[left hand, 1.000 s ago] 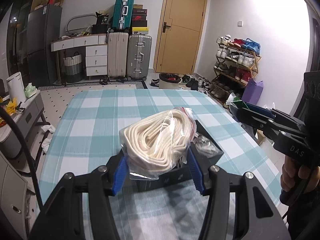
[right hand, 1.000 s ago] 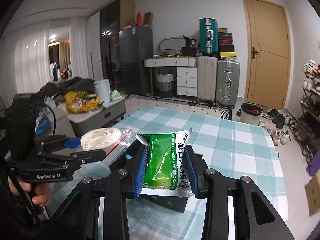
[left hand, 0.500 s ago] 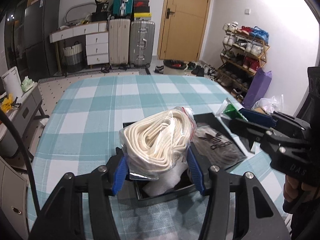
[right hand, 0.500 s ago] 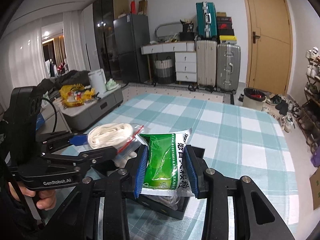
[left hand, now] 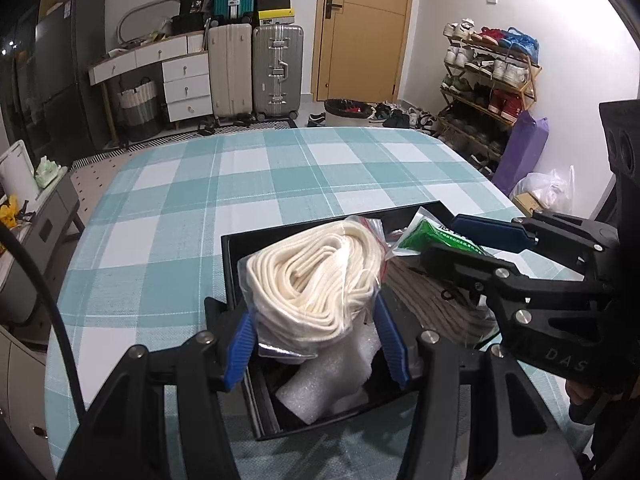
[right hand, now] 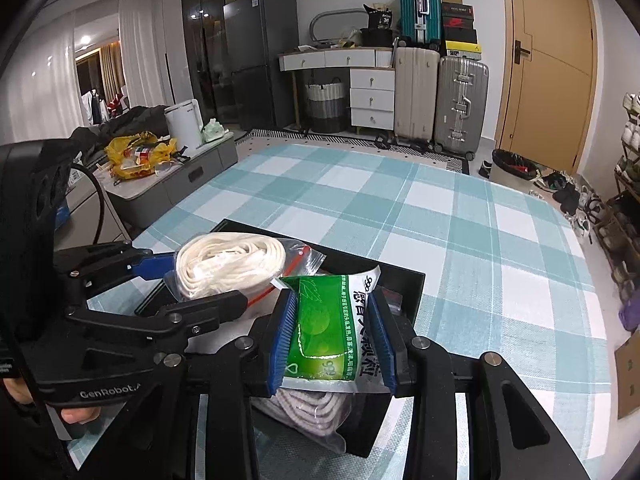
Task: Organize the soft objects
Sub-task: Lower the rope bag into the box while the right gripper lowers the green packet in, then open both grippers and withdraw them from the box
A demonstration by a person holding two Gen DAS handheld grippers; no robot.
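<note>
Soft objects now hang over the black box point(left hand: 236, 256) on the checked desk point(left hand: 168, 208), having come closer and lower than a second ago; placing looks near. The left gripper point(left hand: 316, 344) is clamped on a bagged coil of white rope point(left hand: 316, 276). The right gripper point(right hand: 332, 340), level and close alongside, pinches a green packet point(right hand: 332, 320) above a grey rope bundle point(right hand: 312, 408).
</note>
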